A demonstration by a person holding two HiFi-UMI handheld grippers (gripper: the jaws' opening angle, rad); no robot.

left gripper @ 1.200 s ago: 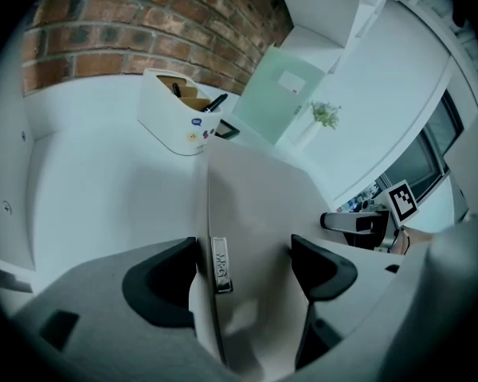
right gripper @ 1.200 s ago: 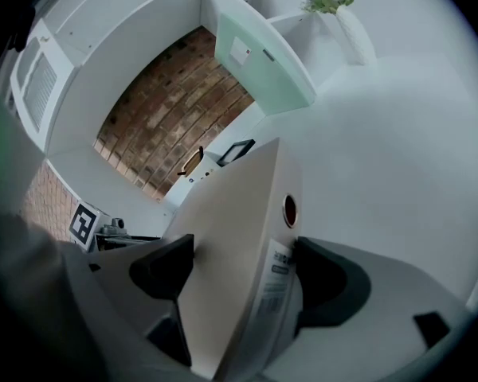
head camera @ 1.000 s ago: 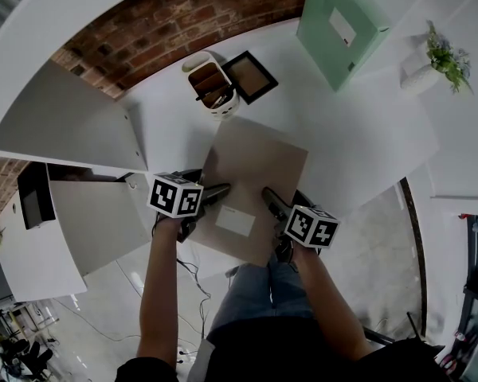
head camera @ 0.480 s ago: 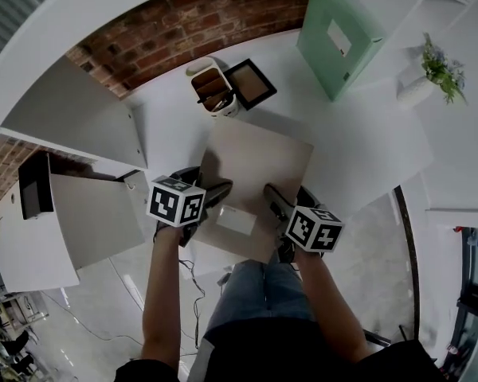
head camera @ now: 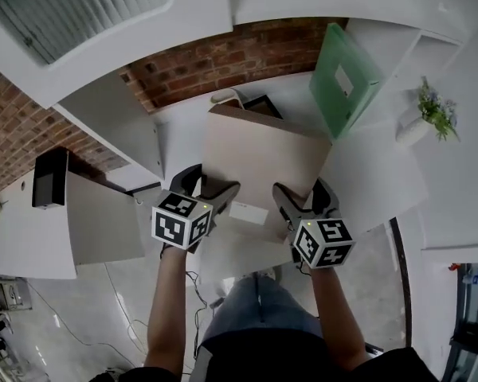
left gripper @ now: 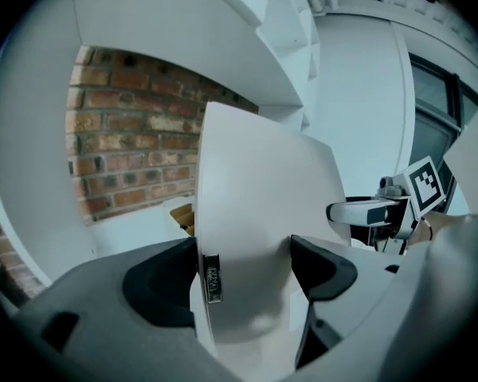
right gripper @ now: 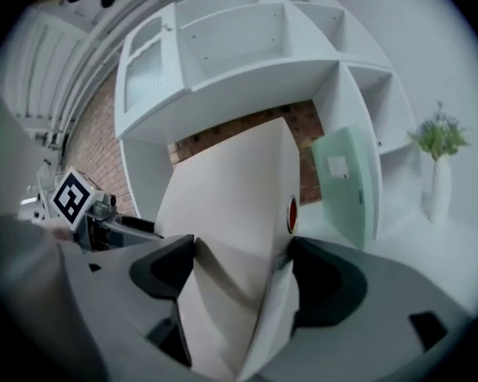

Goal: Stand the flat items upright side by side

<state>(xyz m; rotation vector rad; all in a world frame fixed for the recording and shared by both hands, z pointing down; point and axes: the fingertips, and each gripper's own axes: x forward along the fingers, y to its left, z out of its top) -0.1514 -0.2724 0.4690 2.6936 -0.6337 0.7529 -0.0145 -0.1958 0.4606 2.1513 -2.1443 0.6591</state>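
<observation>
Beige folder (head camera: 259,161) sits tilted steeply above the white desk (head camera: 374,173), its far edge high, held at its near end by both tools. The left gripper (head camera: 209,186) has its jaws clamped on the folder's left edge, next to a small metal label clip (left gripper: 211,278). The right gripper (head camera: 303,194) grips the right edge, beside a red dot (right gripper: 292,212). To the right, well apart, a pale green folder (head camera: 346,78) stands upright against white shelving. A small plant (head camera: 434,110) stands further right.
</observation>
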